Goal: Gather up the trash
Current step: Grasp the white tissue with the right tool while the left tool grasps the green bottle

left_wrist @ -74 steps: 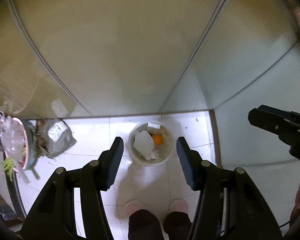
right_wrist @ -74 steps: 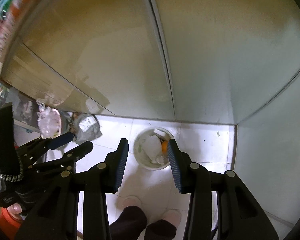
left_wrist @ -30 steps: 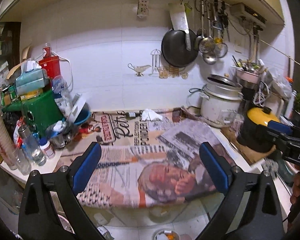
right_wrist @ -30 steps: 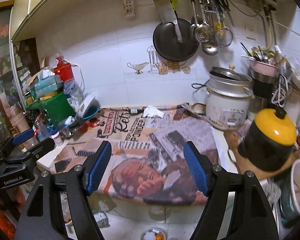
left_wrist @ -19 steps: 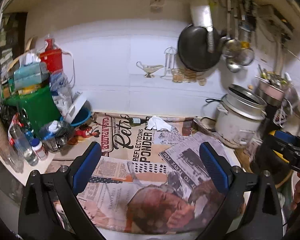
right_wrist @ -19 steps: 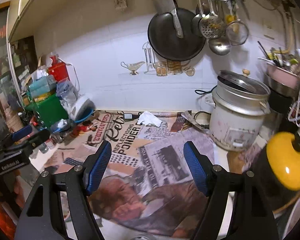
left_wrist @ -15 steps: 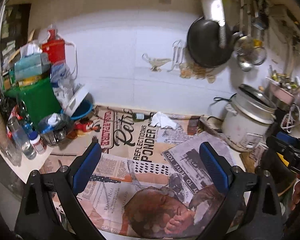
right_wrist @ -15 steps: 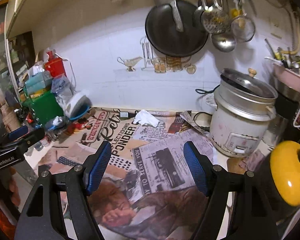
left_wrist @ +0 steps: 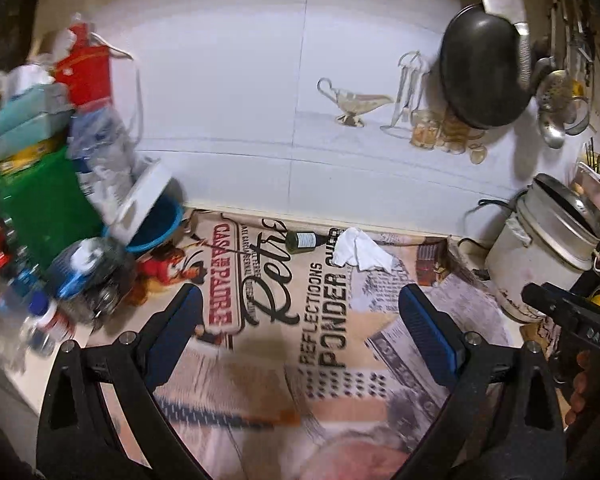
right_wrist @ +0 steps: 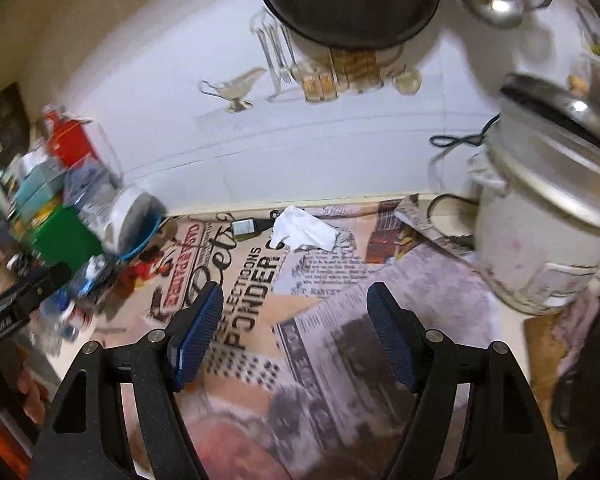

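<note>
Both black two-finger tools hang above a newspaper-covered counter [left_wrist: 320, 320], the left gripper [left_wrist: 298, 320] and the right gripper [right_wrist: 294, 320] each spread wide with nothing between their blue-padded fingers. One crumpled white tissue [left_wrist: 360, 249] lies at the back of the counter near the white tiled wall [left_wrist: 260, 80], just beside a small dark green bottle [left_wrist: 303, 241] lying on its side. Well to the right stands a white rice cooker with a steel lid [right_wrist: 548, 236], while a blue plastic bowl [left_wrist: 156, 229] sits among the clutter at the left.
</note>
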`<act>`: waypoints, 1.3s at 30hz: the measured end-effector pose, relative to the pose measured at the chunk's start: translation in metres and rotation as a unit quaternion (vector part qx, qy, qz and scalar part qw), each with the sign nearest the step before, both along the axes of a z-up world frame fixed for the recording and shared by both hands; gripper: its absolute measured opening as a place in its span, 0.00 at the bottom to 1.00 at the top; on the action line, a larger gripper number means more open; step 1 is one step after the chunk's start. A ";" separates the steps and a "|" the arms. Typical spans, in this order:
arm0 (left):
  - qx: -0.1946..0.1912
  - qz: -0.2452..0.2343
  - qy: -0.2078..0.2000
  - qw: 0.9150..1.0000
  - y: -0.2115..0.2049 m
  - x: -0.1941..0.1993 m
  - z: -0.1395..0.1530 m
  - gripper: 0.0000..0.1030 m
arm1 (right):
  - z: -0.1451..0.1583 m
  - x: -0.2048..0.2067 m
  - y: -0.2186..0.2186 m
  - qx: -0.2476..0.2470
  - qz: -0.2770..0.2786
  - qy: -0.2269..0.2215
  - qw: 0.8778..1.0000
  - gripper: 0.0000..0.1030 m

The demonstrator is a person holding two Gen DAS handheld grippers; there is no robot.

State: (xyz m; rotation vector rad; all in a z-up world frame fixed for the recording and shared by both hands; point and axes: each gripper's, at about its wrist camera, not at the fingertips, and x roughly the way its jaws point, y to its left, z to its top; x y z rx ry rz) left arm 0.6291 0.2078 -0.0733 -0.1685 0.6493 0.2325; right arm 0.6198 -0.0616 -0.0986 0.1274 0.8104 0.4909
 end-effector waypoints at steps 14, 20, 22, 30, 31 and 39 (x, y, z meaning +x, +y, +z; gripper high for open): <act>-0.064 -0.021 0.060 0.996 0.106 0.144 -0.111 0.96 | -0.121 0.159 0.120 -0.043 -0.014 0.080 0.996 0.50; -0.083 -0.048 0.074 0.993 0.115 0.188 -0.152 0.93 | -0.174 0.204 0.142 -0.067 -0.023 0.126 0.990 0.36; -0.083 -0.058 0.079 0.992 0.113 0.201 -0.162 0.92 | -0.185 0.207 0.146 -0.077 -0.021 0.138 0.987 0.31; -0.089 -0.092 0.086 0.988 0.099 0.258 -0.195 0.87 | -0.178 0.188 0.149 -0.112 -0.002 0.103 0.988 0.09; -0.088 -0.094 0.088 0.988 0.098 0.264 -0.198 0.85 | -0.175 0.185 0.145 -0.106 -0.003 0.105 0.989 0.09; -0.127 -0.108 0.108 0.980 0.090 0.301 -0.222 0.67 | -0.130 0.146 0.089 -0.059 -0.040 0.084 0.994 0.09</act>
